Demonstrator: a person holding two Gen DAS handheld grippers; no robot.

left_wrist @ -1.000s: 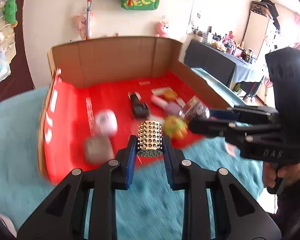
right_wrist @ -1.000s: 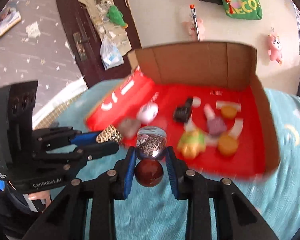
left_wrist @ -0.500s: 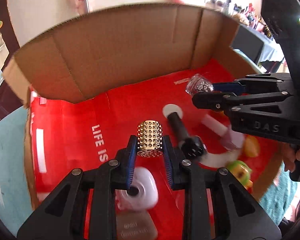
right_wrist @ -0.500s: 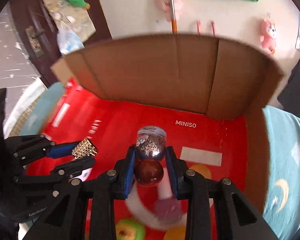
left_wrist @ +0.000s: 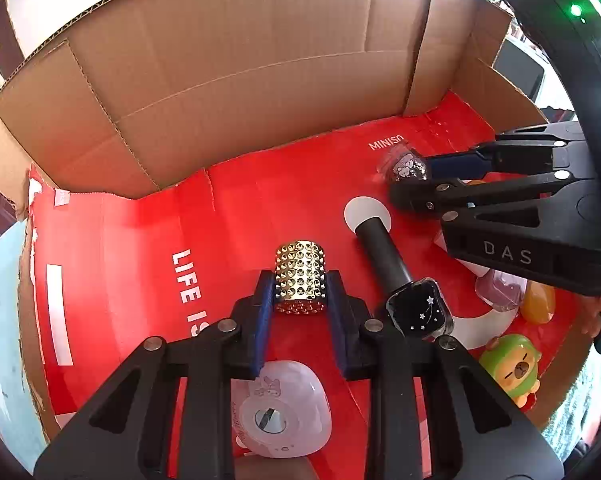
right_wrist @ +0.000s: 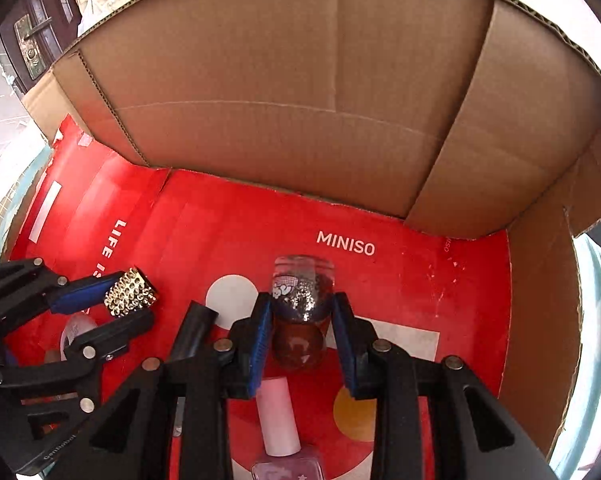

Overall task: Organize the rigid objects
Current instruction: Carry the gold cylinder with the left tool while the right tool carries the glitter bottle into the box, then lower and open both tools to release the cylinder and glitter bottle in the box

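Judging by how things lay, the sorting was well under way but not finished: several small items already rested on the red floor of the cardboard box (left_wrist: 236, 60), while two more were not yet released above it. The left tool (left_wrist: 300, 300) was clamped narrowly on a gold studded cylinder (left_wrist: 299, 282), held over the box floor just beside the white "LIFE IS" lettering and near the box's left half. The right tool (right_wrist: 300, 320) gripped a glitter-filled bottle (right_wrist: 302, 292) with a dark reddish round cap toward the camera, hanging over the box floor just below the MINISO print, toward the back wall. Already lying in the box were a black nail-polish bottle (left_wrist: 420, 312) with a long dark cap, a pale pink rounded case (left_wrist: 280, 408), a lilac bottle (right_wrist: 286, 468) with a pink cap, and a green-hooded figurine (left_wrist: 512, 368) near the box's front right edge. What probably remained was setting both held pieces down among them. The cylinder looked hard, metallic and knobbly; the bottle looked clear, smooth and rigid, packed with silver sparkle.
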